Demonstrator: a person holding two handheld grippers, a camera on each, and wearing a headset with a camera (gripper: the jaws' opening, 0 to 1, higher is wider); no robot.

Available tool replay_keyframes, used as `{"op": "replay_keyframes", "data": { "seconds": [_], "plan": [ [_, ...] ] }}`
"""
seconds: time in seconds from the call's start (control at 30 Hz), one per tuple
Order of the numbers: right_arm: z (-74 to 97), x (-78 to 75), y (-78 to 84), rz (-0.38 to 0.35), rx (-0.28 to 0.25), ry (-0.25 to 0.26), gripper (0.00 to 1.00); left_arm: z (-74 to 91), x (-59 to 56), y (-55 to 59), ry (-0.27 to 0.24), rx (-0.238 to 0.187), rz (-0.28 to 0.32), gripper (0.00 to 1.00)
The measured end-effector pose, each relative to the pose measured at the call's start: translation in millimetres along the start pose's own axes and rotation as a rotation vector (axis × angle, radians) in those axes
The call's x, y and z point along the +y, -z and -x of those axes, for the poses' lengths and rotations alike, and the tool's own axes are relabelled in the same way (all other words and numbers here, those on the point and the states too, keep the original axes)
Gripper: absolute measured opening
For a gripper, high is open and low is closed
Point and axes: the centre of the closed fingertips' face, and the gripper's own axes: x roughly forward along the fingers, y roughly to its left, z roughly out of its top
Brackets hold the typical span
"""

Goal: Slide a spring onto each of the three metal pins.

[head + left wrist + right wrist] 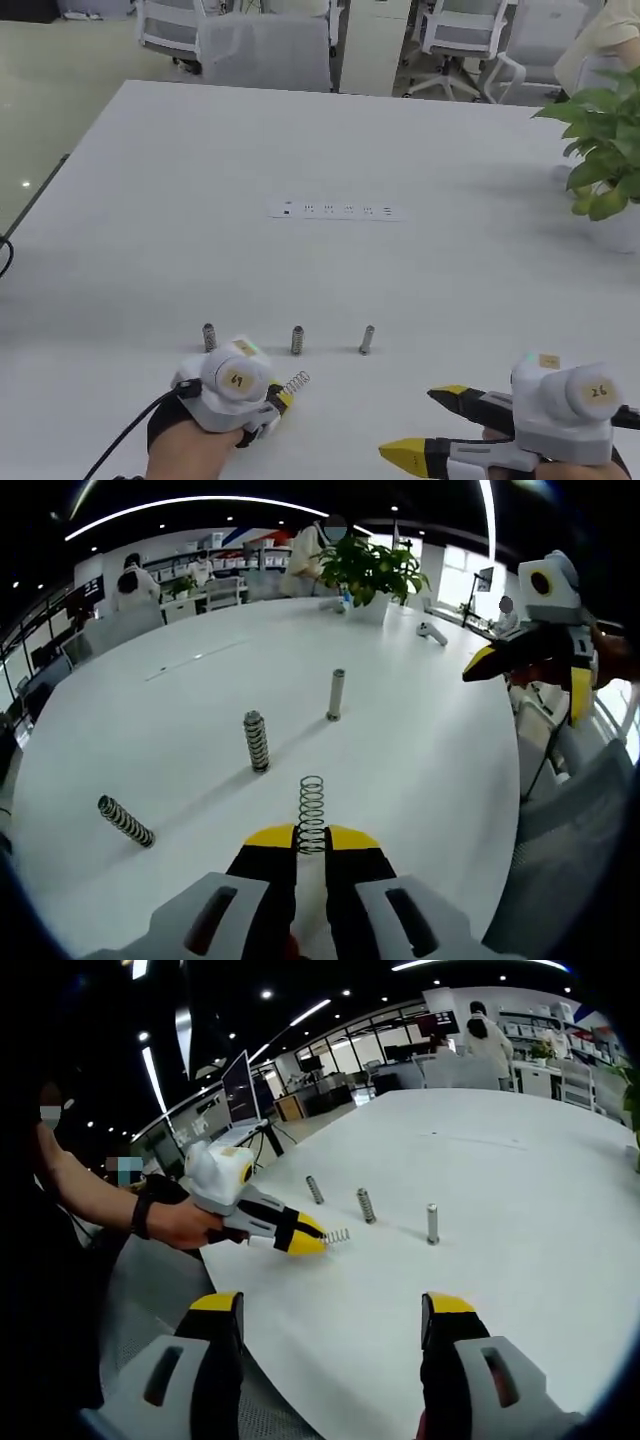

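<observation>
White table (150, 200); power strip (336, 210) at its centre; office chairs (262, 45) beyond the far edge; potted plant (600, 140) at the far right, well apart from the work.

Left gripper (311, 838) sits low at the near edge, held in a hand (195, 455) with a dark wrist strap, and points forward and rightward at the row of pins; its jaws are closed on the near end of a loose spring (312, 805), which projects straight out from the tips. Right gripper (420, 423) is at the near right, pointing leftward across the table; its jaws stand wide apart with nothing between them.

Three pins stand upright in a row just past the left gripper. Left pin (209, 337) and middle pin (297, 340) each wear a coiled spring; right pin (367, 339) is bare, smooth grey metal. The middle pin is nearest the held spring; the bare pin stands beside it to the right.
</observation>
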Motion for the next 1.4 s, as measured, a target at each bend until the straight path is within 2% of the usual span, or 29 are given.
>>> {"op": "replay_keyframes", "data": {
  "seconds": [0.6,1.03,1.4],
  "plan": [
    [-18.5,9.7,-4.4,-0.006,0.000,-0.053,0.68,34.3,22.0,8.8,-0.043,-0.019,0.007,0.02],
    [-37.0,17.6,-11.8,0.007,0.009,-0.101,0.65,57.8,27.1,6.9,-0.056,-0.048,0.004,0.02],
    [-58.0,30.8,-17.1,0.043,0.040,-0.150,0.61,70.8,20.8,0.9,-0.049,-0.077,0.005,0.02]
  ]
}}
